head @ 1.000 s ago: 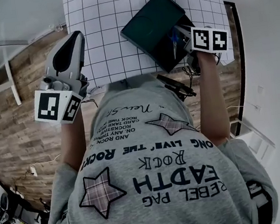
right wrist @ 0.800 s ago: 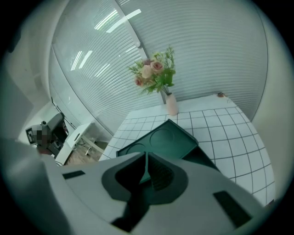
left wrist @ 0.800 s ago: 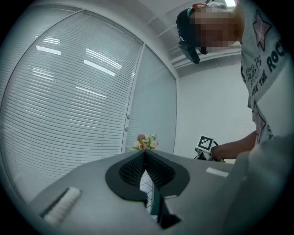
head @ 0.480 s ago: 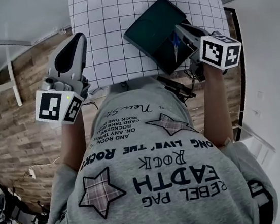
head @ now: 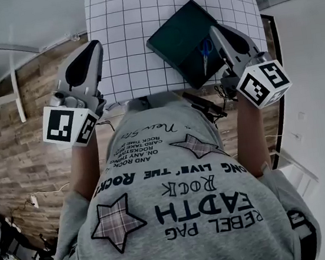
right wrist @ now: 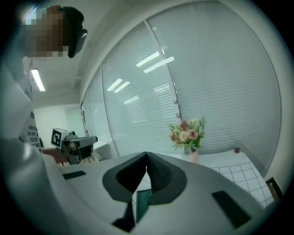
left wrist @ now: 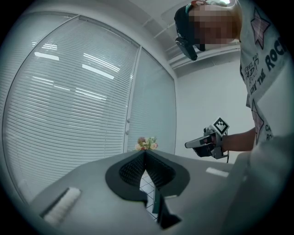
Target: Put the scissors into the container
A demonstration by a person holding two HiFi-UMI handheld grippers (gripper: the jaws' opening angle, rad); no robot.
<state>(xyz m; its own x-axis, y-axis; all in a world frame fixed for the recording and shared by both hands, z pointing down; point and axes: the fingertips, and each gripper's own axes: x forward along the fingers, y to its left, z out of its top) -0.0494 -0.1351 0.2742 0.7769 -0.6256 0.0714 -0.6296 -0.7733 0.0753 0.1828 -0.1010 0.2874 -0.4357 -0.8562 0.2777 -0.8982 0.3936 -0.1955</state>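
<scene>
Right claw (head: 215, 29) lifted off container (head: 174, 31), just closing, empty; scissors (head: 205, 50) inside; left claw (head: 93, 44) closed.

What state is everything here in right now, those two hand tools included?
scissors: lying in the container, not held
container: open, flat on the grid mat
left gripper: jaws shut, empty
right gripper: jaws just closed, shut, empty
vase of flowers: upright
blinds: lowered

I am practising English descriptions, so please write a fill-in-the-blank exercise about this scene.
Inside the dark container lie the blue-handled ____.
The container rests on a white mat printed with a black ____.
The left gripper and the right gripper are both ____, holding nothing.
Missing words: scissors; grid; shut.
</scene>
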